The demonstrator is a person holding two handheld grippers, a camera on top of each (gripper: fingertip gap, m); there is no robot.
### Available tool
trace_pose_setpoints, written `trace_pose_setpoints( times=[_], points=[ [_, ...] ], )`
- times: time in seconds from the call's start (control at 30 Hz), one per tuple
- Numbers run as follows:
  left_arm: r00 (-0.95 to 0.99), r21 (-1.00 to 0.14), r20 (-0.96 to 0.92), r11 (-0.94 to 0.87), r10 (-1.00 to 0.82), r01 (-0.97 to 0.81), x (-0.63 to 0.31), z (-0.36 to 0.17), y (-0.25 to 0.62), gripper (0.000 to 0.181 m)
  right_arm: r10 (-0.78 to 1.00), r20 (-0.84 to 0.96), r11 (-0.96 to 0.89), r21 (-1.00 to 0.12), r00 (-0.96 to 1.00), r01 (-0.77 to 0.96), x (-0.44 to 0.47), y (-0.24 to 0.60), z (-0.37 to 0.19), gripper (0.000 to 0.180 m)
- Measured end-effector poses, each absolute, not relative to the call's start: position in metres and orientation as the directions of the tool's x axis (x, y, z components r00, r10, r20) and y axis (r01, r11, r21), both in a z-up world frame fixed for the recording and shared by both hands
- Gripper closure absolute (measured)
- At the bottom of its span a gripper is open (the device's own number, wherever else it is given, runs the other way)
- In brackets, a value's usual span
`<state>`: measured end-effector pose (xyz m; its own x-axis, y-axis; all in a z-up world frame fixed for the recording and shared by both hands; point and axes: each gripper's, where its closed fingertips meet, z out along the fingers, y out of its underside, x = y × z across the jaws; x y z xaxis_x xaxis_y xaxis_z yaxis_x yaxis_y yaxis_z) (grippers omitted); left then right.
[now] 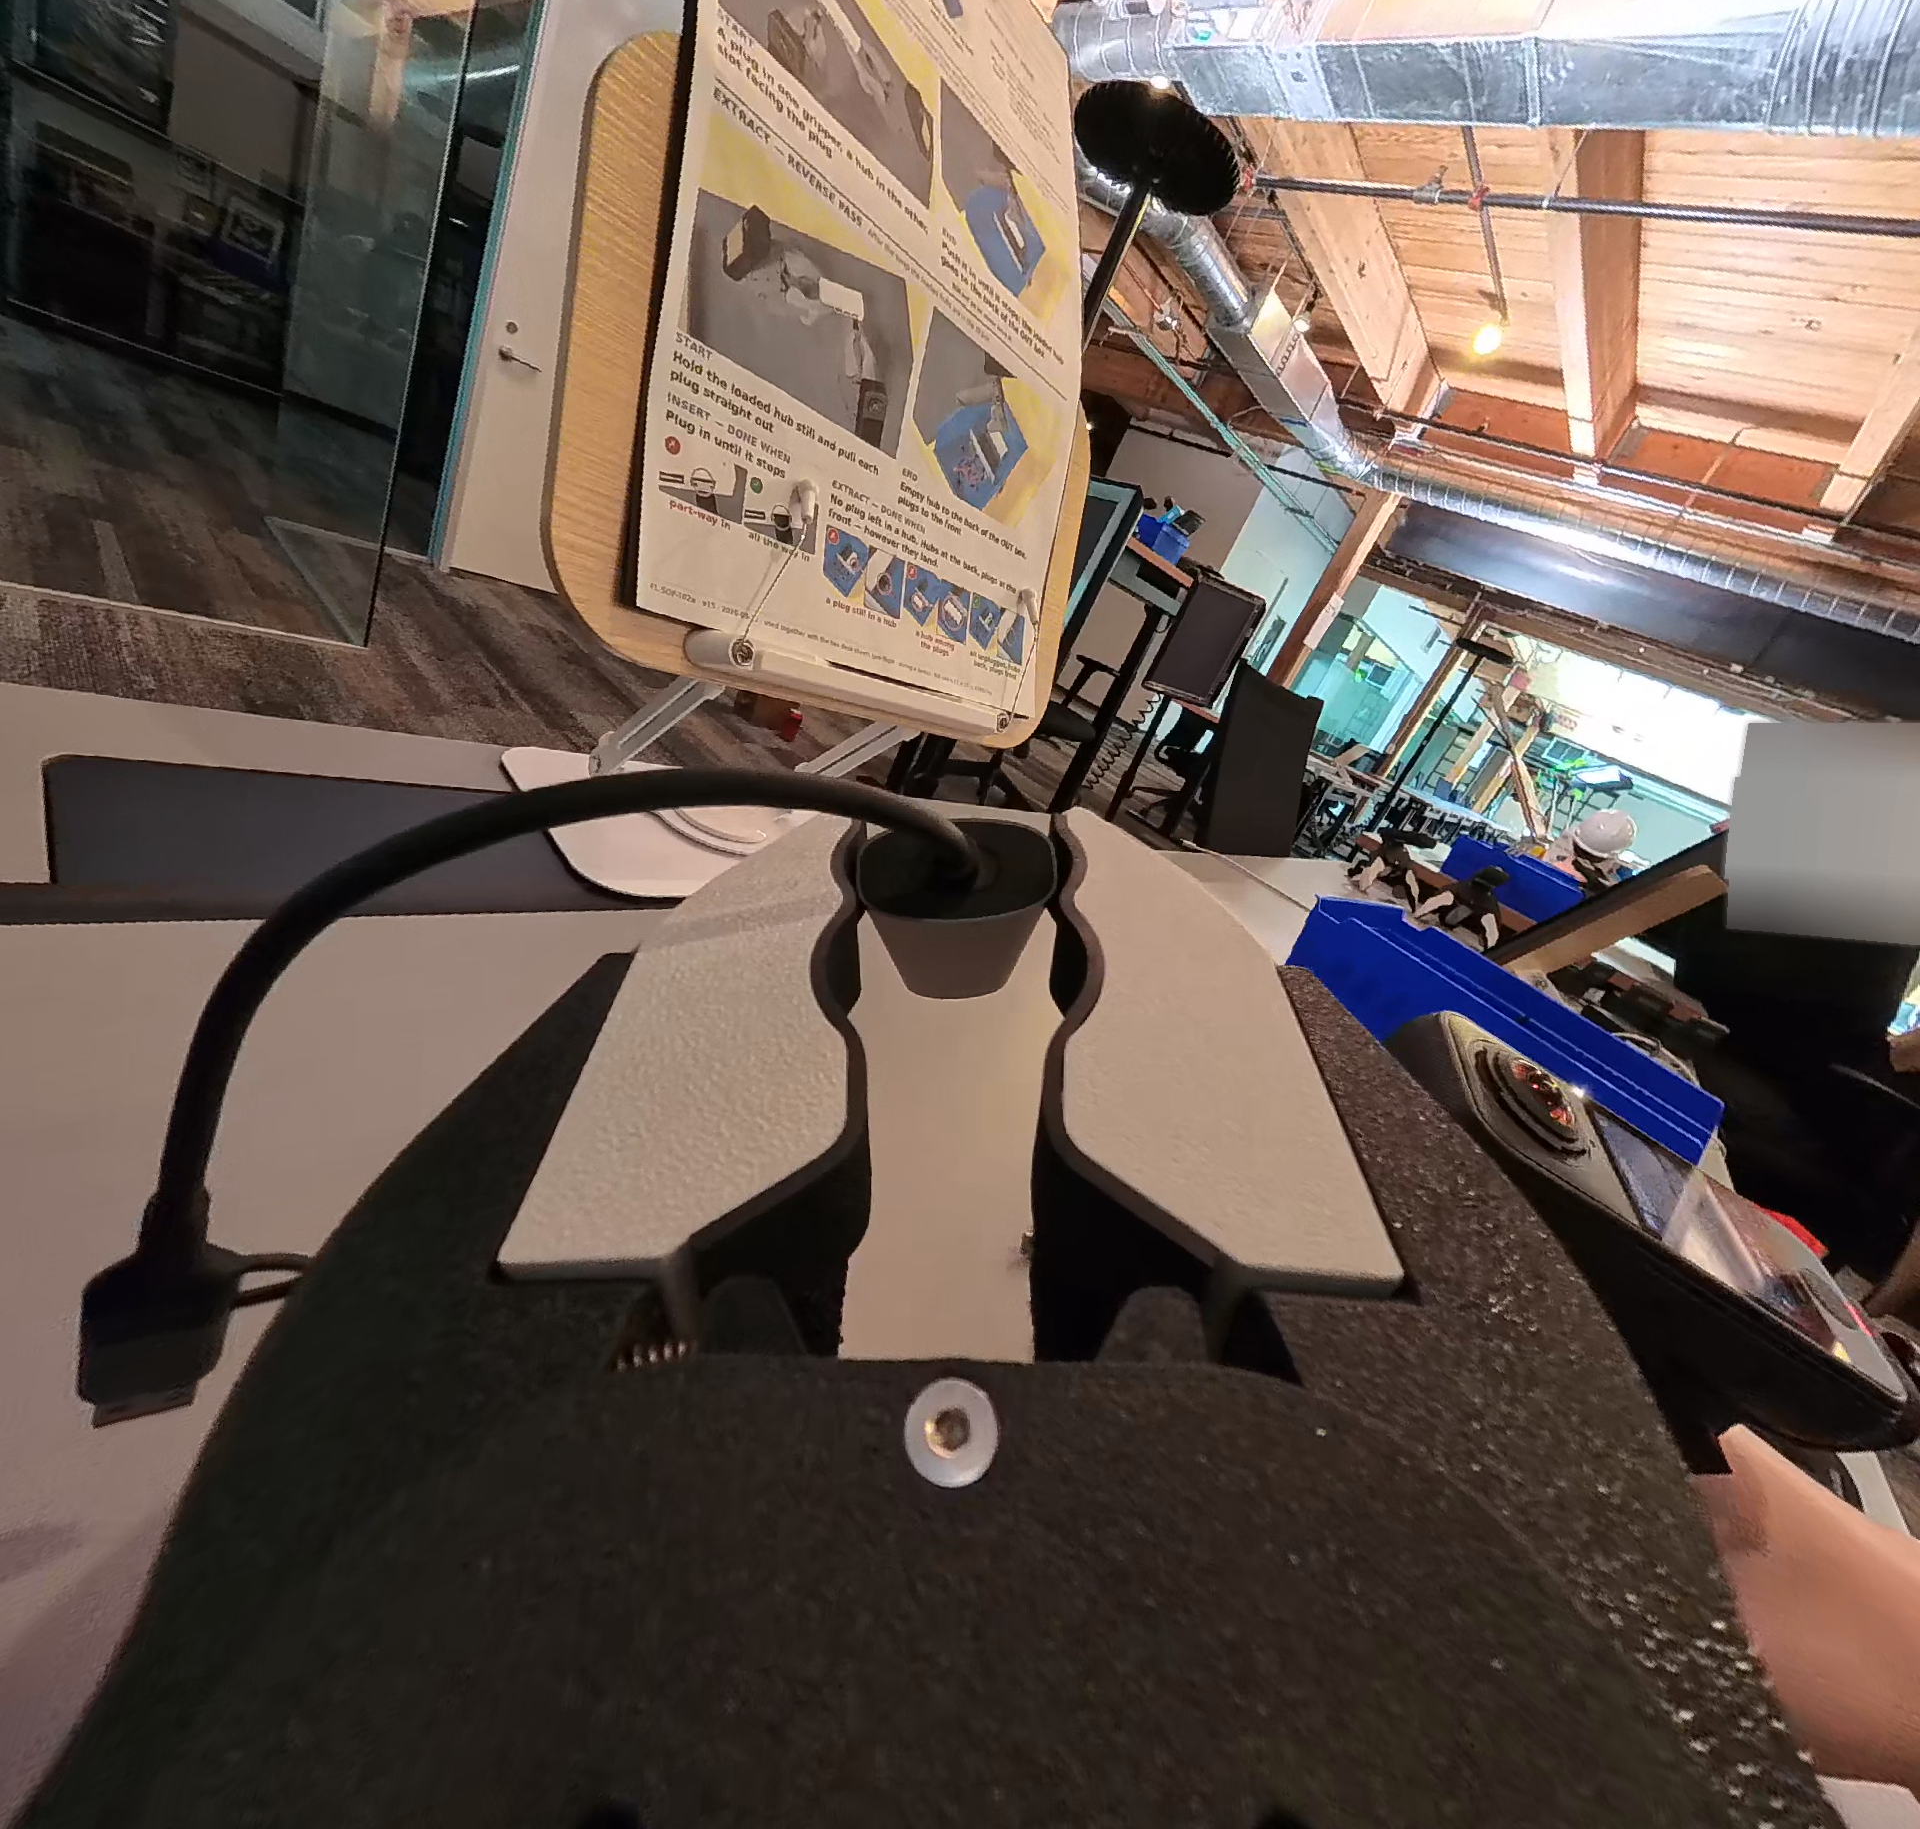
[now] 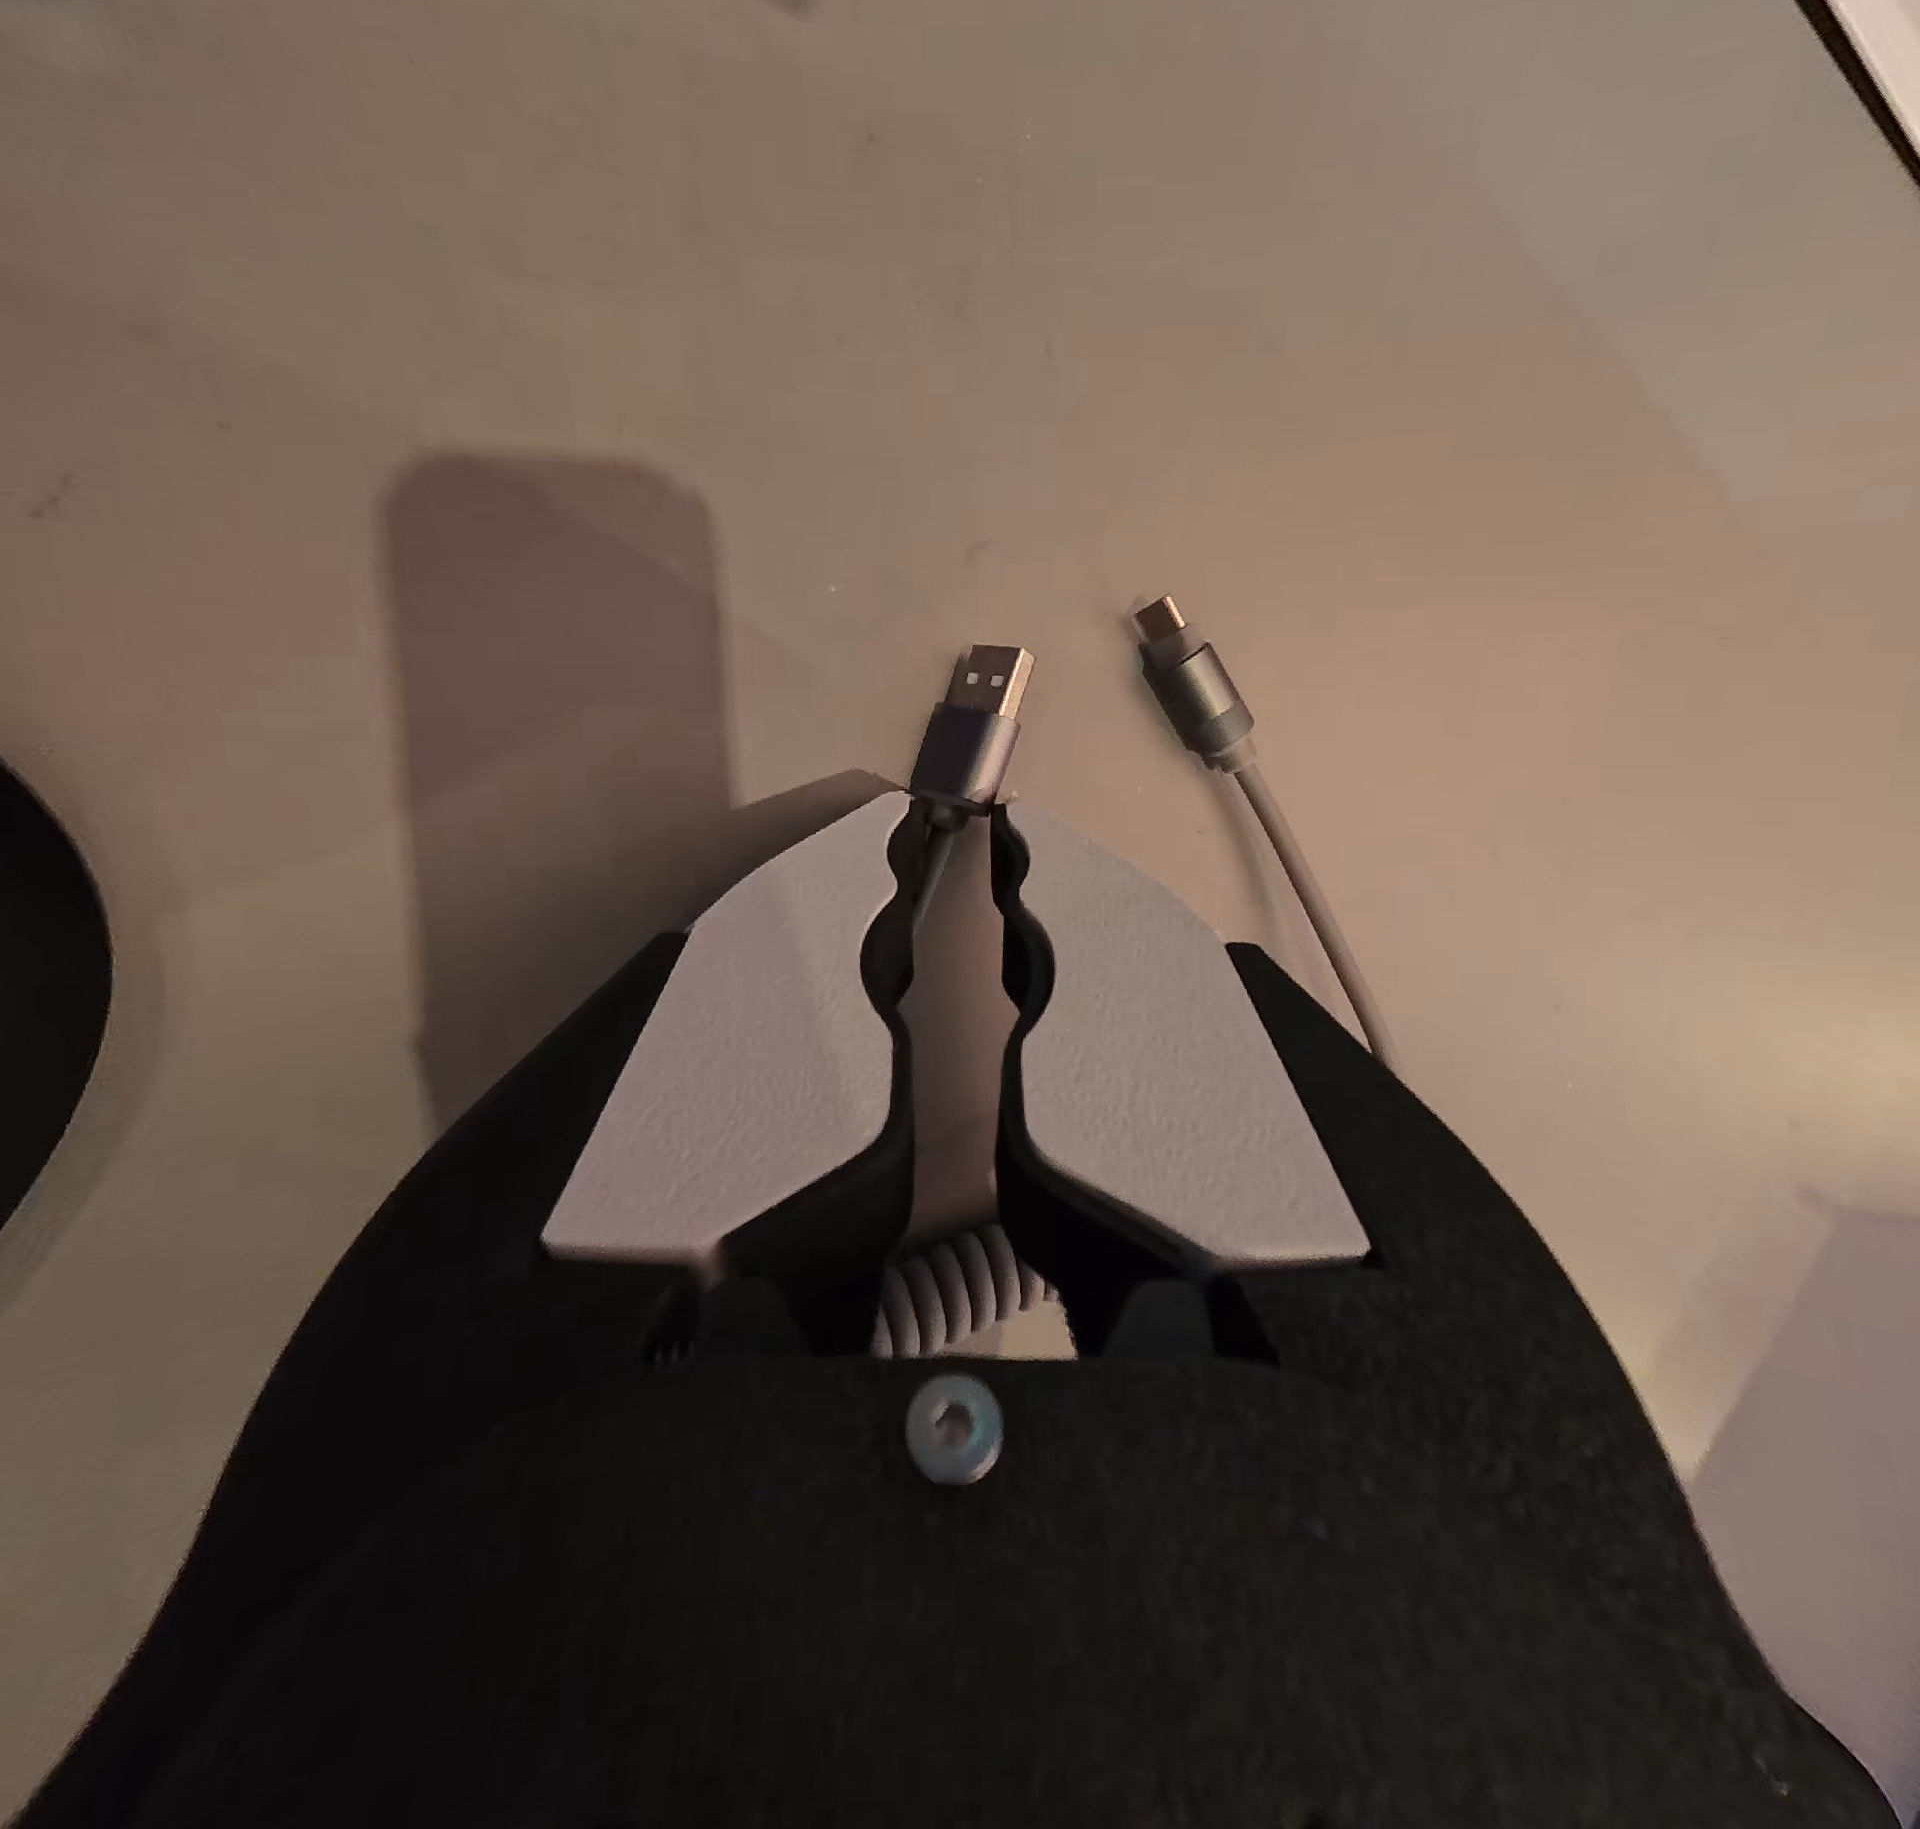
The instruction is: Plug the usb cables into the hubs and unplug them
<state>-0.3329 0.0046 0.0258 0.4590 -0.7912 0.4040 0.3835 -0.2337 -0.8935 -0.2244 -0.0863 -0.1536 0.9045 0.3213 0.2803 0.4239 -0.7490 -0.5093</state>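
Grey USB plug [image 2: 977, 714] in lowered right gripper [image 2: 951, 803]

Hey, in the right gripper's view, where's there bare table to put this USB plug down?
Bare table spreads wide ahead of the USB-A plug that the right gripper clamps, and to its left up to the dark rounded shape at the edge. It is tighter on the right, where the small-tipped plug and its pale cable lie close beside the gripper.

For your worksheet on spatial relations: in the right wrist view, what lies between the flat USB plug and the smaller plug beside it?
Only bare table separates the flat USB plug from the smaller plug, seen in the right wrist view.
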Motion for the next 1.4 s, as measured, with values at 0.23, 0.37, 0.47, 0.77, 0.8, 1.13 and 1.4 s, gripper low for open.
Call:
trace_pose_setpoints(
  times=[0.23, 0.37, 0.47, 0.77, 0.8, 1.13, 1.4],
  points=[
    [0.454, -0.891, 0.409, -0.239, -0.791, 0.386, -0.332, 0.025, 0.005, 0.148, 0.342, 0.217, -0.751, -0.522, 0.914, 0.405, -0.224, -0.086, -0.154, 0.169],
    [0.451, -0.891, 0.411, -0.243, -0.792, 0.384, -0.331, 0.024, 0.005, 0.148, 0.368, 0.182, -0.732, -0.548, 0.912, 0.405, -0.224, -0.086, -0.154, 0.170],
    [0.449, -0.891, 0.411, -0.245, -0.793, 0.383, -0.330, 0.024, 0.005, 0.148, 0.377, 0.151, -0.712, -0.583, 0.914, 0.390, -0.225, -0.086, -0.154, 0.169],
    [0.443, -0.894, 0.405, -0.245, -0.800, 0.376, -0.327, 0.023, 0.003, 0.148, 0.396, 0.026, -0.629, -0.721, 0.918, 0.291, -0.222, -0.080, -0.132, 0.170],
    [0.444, -0.895, 0.404, -0.244, -0.800, 0.374, -0.326, 0.023, 0.003, 0.148, 0.395, 0.020, -0.616, -0.736, 0.918, 0.281, -0.221, -0.079, -0.127, 0.170],
    [0.436, -0.903, 0.387, -0.239, -0.813, 0.358, -0.318, 0.024, -0.001, 0.148, 0.417, -0.155, -0.475, -0.877, 0.895, 0.070, -0.206, -0.082, -0.076, 0.170],
    [0.414, -0.907, 0.365, -0.218, -0.834, 0.359, -0.311, 0.030, -0.008, 0.148, 0.436, -0.309, -0.369, -0.918, 0.845, -0.145, -0.173, -0.088, -0.037, 0.170]
  ],
)
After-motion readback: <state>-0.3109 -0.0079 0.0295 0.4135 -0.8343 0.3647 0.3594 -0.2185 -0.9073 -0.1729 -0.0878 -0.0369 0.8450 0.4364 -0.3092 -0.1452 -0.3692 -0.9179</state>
